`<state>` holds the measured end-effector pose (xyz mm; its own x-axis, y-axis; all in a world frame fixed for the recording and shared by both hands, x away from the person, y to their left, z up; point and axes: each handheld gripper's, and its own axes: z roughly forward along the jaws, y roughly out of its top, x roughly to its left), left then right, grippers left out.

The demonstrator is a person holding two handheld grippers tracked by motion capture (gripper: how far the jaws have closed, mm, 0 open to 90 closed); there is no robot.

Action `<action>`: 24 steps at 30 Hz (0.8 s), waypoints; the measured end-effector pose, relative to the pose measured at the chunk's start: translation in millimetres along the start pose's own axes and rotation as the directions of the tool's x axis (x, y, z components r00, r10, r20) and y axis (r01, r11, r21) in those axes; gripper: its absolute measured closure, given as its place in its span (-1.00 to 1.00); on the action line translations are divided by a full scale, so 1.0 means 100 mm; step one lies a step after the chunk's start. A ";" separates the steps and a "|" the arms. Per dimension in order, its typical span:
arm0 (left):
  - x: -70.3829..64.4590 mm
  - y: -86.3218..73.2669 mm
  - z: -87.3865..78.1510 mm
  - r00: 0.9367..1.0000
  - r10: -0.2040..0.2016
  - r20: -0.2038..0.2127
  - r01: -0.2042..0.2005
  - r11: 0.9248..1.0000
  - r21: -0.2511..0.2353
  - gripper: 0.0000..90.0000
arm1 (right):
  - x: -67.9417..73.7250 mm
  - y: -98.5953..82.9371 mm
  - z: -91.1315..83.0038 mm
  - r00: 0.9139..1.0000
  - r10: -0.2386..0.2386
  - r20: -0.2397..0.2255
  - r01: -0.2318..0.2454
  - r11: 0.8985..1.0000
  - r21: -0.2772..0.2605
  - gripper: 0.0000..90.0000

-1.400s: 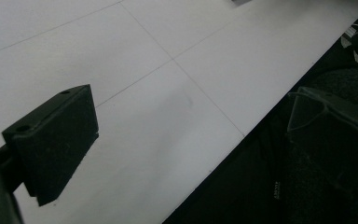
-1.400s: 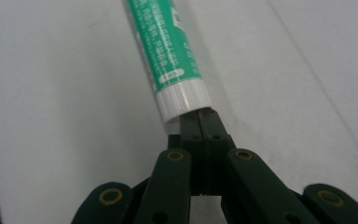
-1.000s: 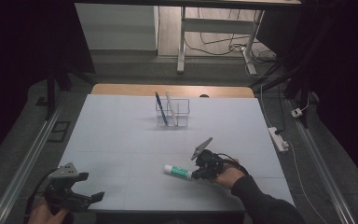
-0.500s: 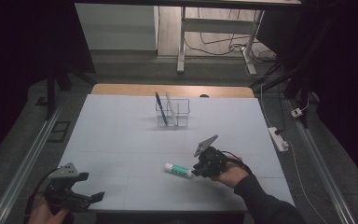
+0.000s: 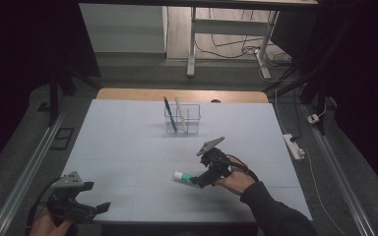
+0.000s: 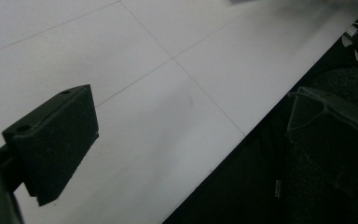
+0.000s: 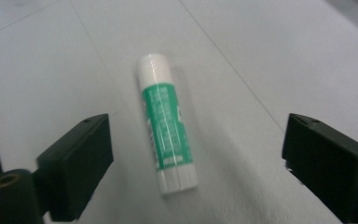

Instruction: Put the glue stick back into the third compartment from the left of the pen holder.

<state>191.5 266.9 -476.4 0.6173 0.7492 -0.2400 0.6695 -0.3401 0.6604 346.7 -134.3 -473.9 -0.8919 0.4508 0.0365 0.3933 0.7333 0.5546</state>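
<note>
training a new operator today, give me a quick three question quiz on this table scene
1. True or false: the right gripper already clamps the green and white glue stick.
2. Multiple choice: where is the clear plastic pen holder? A) at the far middle of the white table B) beside the left gripper C) on the floor
3. Fill in: the left gripper sits at the table's near ____ corner.

Key
1. False: its jaws stand wide open on either side of the glue stick, which lies flat on the table.
2. A
3. left
</note>
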 end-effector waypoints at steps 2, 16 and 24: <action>0.00 0.00 0.00 1.000 0.001 0.000 -0.001 1.000 0.001 -0.96 | 0.02 0.03 0.04 1.000 -0.018 0.010 0.018 1.000 -0.007 -1.00; 0.00 0.00 0.00 1.000 -0.001 0.001 0.001 1.000 0.001 -0.96 | 0.13 0.20 0.39 0.997 -0.071 0.001 0.071 0.997 0.023 -1.00; 0.00 0.00 0.00 1.000 -0.001 0.002 0.001 1.000 0.001 -0.96 | 0.20 0.25 0.61 0.992 -0.125 -0.013 0.125 0.989 0.079 -1.00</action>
<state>191.8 267.2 -476.5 0.6174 0.7484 -0.2424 0.6706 -0.3396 0.6595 351.9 -76.2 -510.2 -0.9368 0.3492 -0.0219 0.2950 0.8219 0.4873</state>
